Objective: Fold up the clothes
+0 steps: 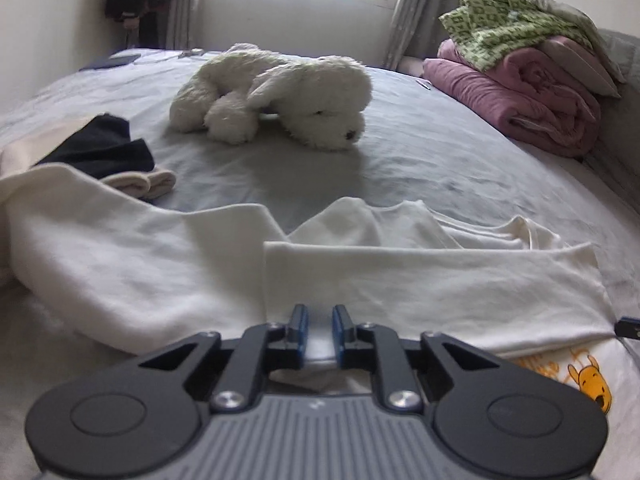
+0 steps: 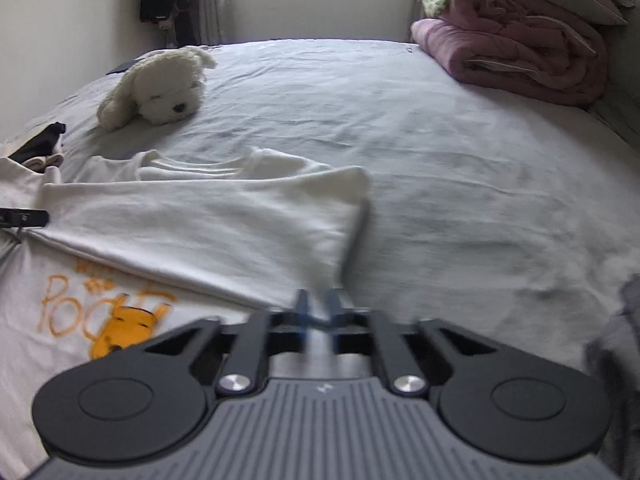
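Grey-sheeted bed, window at 12 o'clock. Cream T-shirt with yellow bear print, spread at near edge, upper portion doubled over print. Left gripper: pinching shirt fabric. Right gripper: blurred, apparently nipping shirt's corner, likely to carry a fold. Plush dog at 11 o'clock; quilts at 2.

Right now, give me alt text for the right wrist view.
The right gripper pinches a folded-over edge of a cream T-shirt with an orange bear print, spread on a grey bed sheet. Beyond lie a white plush dog and a folded pink quilt.
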{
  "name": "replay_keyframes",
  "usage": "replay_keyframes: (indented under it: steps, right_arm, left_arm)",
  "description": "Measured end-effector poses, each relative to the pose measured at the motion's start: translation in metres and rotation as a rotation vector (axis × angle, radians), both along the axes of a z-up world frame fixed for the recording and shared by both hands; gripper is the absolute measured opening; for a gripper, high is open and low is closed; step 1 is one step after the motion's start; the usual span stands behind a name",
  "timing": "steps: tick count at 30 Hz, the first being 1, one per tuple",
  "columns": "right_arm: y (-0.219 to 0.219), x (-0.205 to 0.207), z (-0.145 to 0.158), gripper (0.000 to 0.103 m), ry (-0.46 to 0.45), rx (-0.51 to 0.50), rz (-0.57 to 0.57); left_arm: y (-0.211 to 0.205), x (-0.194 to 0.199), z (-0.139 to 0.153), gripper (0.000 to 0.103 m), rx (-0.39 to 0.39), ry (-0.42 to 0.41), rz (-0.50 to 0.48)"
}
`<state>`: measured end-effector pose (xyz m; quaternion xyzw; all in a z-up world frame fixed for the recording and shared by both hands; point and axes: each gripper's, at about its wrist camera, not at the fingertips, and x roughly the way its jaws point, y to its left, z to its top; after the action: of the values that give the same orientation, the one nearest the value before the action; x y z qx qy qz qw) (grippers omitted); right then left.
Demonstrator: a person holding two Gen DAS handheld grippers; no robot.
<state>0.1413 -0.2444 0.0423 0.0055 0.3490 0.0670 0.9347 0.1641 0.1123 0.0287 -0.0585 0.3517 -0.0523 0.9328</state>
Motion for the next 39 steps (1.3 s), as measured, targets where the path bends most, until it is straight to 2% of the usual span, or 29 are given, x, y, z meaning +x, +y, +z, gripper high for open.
replay_keyframes:
  steps: [1, 2, 3, 8, 10, 14, 18, 21, 26, 29, 32, 37, 39]
  right_arm:
    - [-0.003, -0.002, 0.002, 0.0, -0.004, 0.006, -0.005]
    - [-0.006, -0.004, 0.003, 0.029, -0.007, 0.011, -0.01]
    - [-0.008, -0.006, 0.005, 0.045, -0.011, 0.017, -0.014]
    - [-0.022, -0.016, 0.013, 0.043, -0.03, 0.045, -0.038]
    - [-0.012, -0.019, 0.011, 0.043, -0.027, 0.045, -0.004]
    - [0.014, -0.024, -0.004, 0.043, 0.006, 0.022, 0.053]
    - [0.026, -0.037, -0.01, 0.044, -0.021, -0.029, 0.023]
    - [0.021, -0.051, -0.009, 0.044, -0.006, -0.027, 0.015]
    - [0.011, -0.08, -0.007, 0.043, 0.017, -0.028, 0.009]
    - [0.013, -0.101, -0.008, 0.043, 0.011, -0.05, -0.005]
    - [0.013, -0.119, -0.012, 0.051, -0.001, -0.045, -0.031]
    - [0.014, -0.142, -0.015, 0.054, -0.027, -0.034, -0.067]
    - [0.018, -0.147, -0.017, 0.067, -0.049, -0.052, -0.087]
  left_arm:
    - [0.002, 0.0, 0.0, 0.014, -0.007, 0.002, 0.003]
    - [0.001, 0.001, 0.0, 0.014, -0.003, 0.002, 0.004]
    - [-0.001, 0.001, 0.001, 0.014, 0.001, 0.001, 0.005]
    - [-0.007, -0.008, 0.014, 0.015, -0.002, -0.023, 0.004]
    - [-0.012, -0.013, 0.017, 0.016, -0.01, -0.021, -0.005]
    - [-0.032, -0.032, 0.013, 0.018, 0.0, 0.038, -0.038]
    - [-0.044, -0.057, 0.006, 0.019, 0.024, 0.072, -0.048]
    - [-0.043, -0.073, 0.001, 0.02, 0.026, 0.079, -0.028]
    - [-0.032, -0.098, 0.0, 0.02, -0.048, 0.111, 0.035]
    - [-0.037, -0.117, -0.001, 0.02, -0.004, 0.094, 0.033]
    - [-0.041, -0.137, -0.003, 0.02, 0.034, 0.074, 0.027]
    - [-0.04, -0.16, -0.004, 0.02, 0.03, 0.044, 0.038]
    - [-0.041, -0.167, -0.005, 0.022, 0.038, 0.026, 0.038]
